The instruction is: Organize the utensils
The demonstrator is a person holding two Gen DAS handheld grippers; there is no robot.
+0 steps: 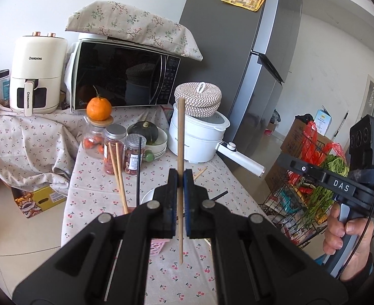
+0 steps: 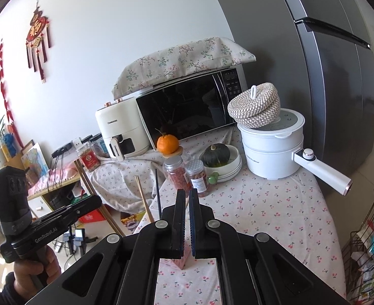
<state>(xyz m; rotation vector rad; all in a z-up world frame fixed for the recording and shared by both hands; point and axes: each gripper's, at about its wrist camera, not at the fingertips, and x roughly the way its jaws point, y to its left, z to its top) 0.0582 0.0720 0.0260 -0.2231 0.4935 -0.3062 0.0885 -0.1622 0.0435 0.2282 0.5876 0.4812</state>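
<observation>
My left gripper [image 1: 181,178] is shut on a wooden chopstick [image 1: 180,137] and holds it upright above the cherry-print table [image 1: 237,203], tip down. Two more wooden chopsticks [image 1: 118,172] and a black chopstick [image 1: 139,167] stand upright just left of it; what holds them is hidden behind the gripper. A pink holder [image 1: 157,247] shows under the left jaw. My right gripper [image 2: 187,195] is shut and empty above the table [image 2: 263,216]. The pink holder [image 2: 179,260] sits below it, with a wooden chopstick [image 2: 143,198] and a black chopstick [image 2: 158,195] standing to the left.
Behind stand jars [image 1: 114,147], an orange [image 1: 98,108] on a jar, a squash in a bowl [image 1: 146,132], a white pot [image 1: 199,139] with long handle, a microwave [image 1: 123,76], an air fryer [image 1: 36,73] and a fridge [image 1: 250,50]. A wire rack [image 1: 309,190] is right.
</observation>
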